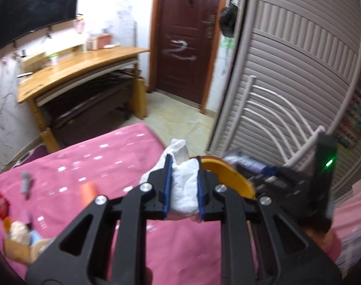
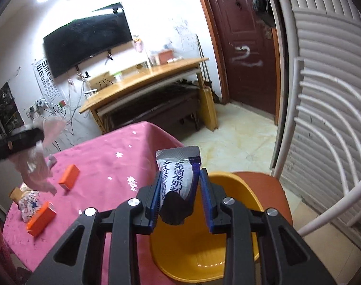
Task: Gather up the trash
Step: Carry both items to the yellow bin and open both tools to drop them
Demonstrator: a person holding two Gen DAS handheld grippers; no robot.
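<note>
Left gripper clamped on a crumpled tissue, held above the pink worktop, with the yellow bin just to its right. Further litter behind on the left: orange boxes, a wrapper. Right gripper pinching a sachet, long axis running forward along the fingers, directly over the bin's mouth. Nearer of the two, so likely first to drop.

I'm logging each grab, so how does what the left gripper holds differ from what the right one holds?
The left gripper clamps a crumpled white tissue, soft and plain. The right gripper holds a printed silver sachet, flat and upright, over the yellow bowl. Both are trash, pinched between blue pads.
</note>
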